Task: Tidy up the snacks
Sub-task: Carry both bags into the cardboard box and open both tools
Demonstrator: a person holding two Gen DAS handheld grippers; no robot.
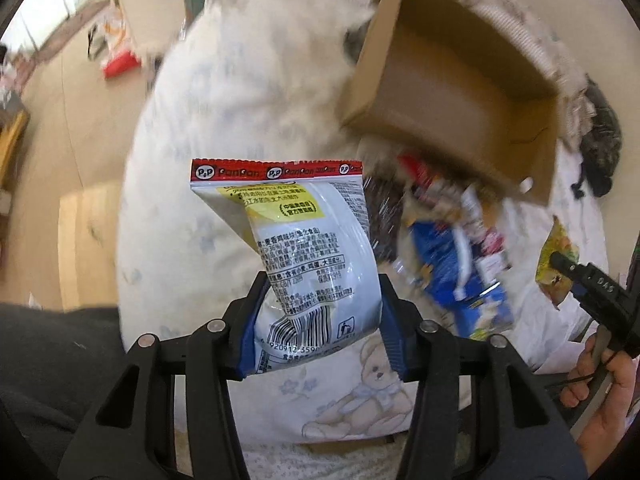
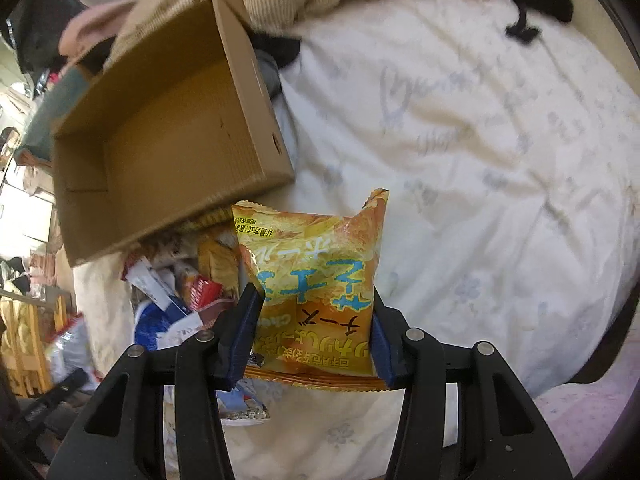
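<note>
Step in hand, by my reading: both picks made, packets lifted clear of the bed.

Left gripper (image 1: 320, 320) was clamped on one white crinkled snack packet with a red top seam (image 1: 296, 240). Right gripper (image 2: 312, 336) was clamped on one yellow-orange chip bag (image 2: 316, 280).

One open brown cardboard box (image 2: 160, 128) lay empty on the white printed bedsheet (image 2: 480, 140), touching a heap of loose snack packets (image 2: 180, 292); their number I could not tell.

Next move, I judged: carry both over the box, release inside.
</note>
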